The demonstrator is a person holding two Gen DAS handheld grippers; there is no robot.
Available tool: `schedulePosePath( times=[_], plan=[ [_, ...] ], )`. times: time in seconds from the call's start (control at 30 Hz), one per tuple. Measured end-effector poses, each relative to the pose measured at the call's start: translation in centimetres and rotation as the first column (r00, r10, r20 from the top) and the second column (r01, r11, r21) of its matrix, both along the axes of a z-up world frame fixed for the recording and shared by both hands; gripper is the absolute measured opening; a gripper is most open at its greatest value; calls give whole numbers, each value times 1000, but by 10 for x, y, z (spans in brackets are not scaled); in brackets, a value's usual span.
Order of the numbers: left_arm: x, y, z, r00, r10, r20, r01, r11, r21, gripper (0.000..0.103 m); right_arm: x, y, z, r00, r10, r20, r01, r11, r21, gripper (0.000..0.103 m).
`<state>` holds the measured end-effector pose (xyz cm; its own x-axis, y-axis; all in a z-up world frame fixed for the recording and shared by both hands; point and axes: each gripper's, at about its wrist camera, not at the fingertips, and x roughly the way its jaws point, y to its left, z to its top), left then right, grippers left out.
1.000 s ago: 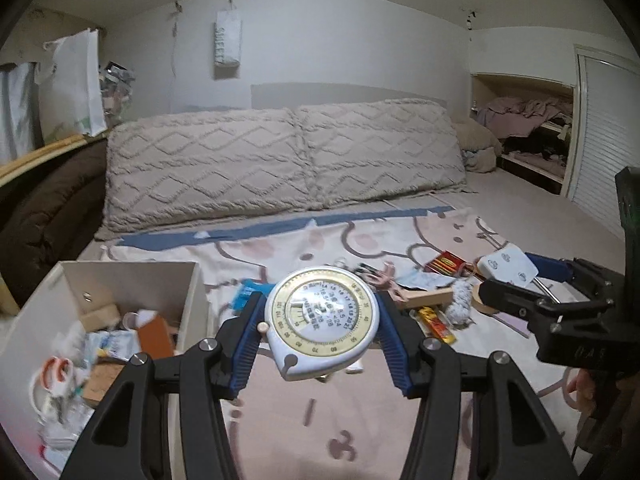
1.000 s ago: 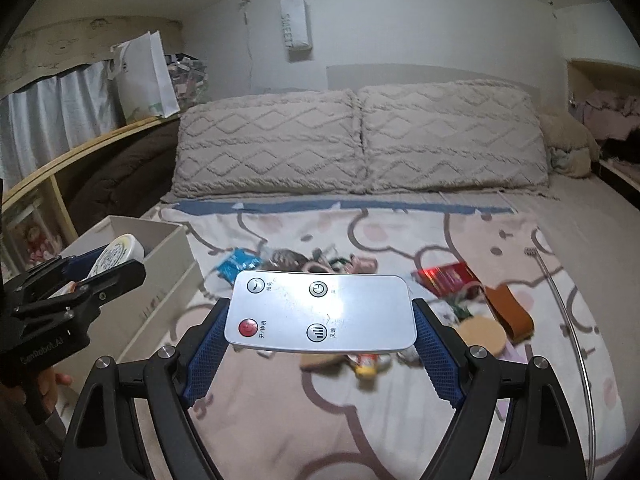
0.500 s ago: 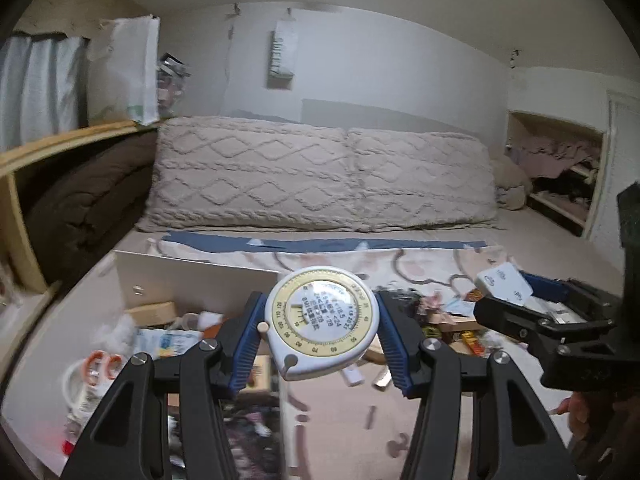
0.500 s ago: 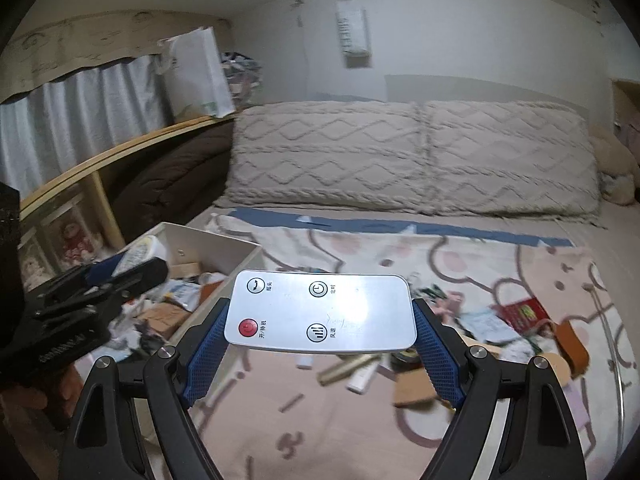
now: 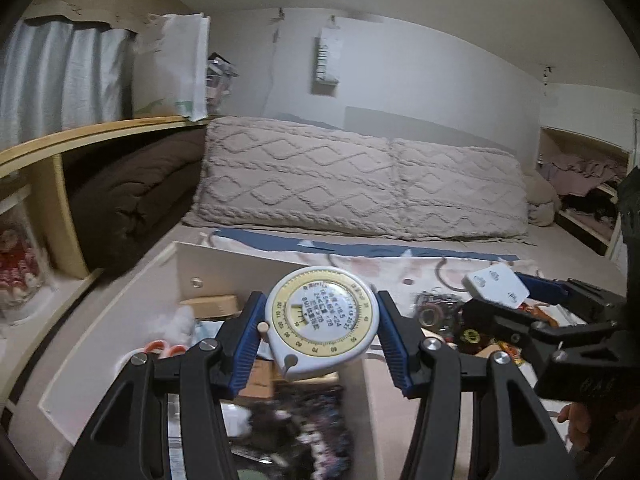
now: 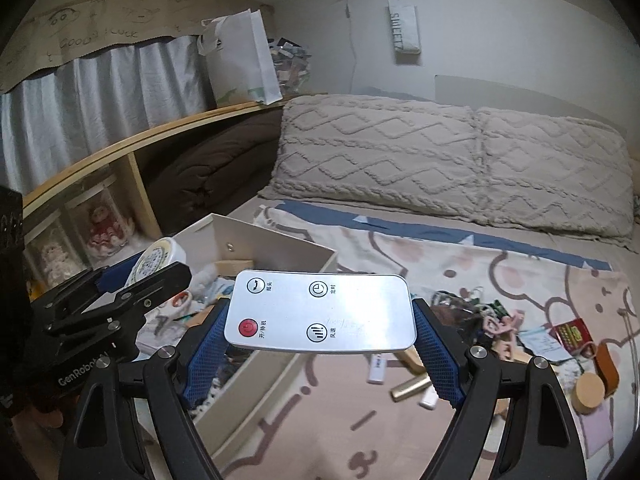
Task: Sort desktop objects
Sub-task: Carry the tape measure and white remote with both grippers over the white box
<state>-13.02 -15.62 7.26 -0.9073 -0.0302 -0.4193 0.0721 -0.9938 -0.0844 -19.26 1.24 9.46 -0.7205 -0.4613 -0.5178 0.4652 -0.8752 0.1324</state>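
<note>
Clamping a round white tape measure (image 5: 322, 322) between its blue pads, the left gripper (image 5: 320, 340) hangs above the white box (image 5: 224, 264) of oddments. Beside it, the right gripper (image 6: 320, 344) squeezes a grey remote control (image 6: 320, 312) by its ends, over the box's near wall, clutter (image 6: 500, 332) scattered on the blanket (image 6: 460, 264).

L wrist cam looks fwd, slightly down, close over the box (image 5: 188, 264); R wrist cam likewise from its right. Both share box (image 6: 256, 236), bed (image 6: 500, 264), pillows (image 5: 360, 184).
</note>
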Motion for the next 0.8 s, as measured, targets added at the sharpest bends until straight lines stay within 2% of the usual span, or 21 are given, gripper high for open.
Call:
schedulePosePath(
  times=[0.1,0.33,0.53,0.8],
  plan=[
    [3,-15,-1,1000,13,0,-13,999,39,55,-3,-10,1,1000,9,10,-9,1000,-3,87],
    [10,-37,-5,999,51,3,-51,997,50,55,-9,-35,-1,999,27,25,-27,1000,9,87],
    [14,-63,-10,994,105,12,-106,991,80,55,-12,-63,-7,998,61,30,-63,995,71,87],
    [23,-94,-18,983,181,28,-183,978,104,55,-16,-100,-18,991,106,81,-115,985,125,87]
  ],
)
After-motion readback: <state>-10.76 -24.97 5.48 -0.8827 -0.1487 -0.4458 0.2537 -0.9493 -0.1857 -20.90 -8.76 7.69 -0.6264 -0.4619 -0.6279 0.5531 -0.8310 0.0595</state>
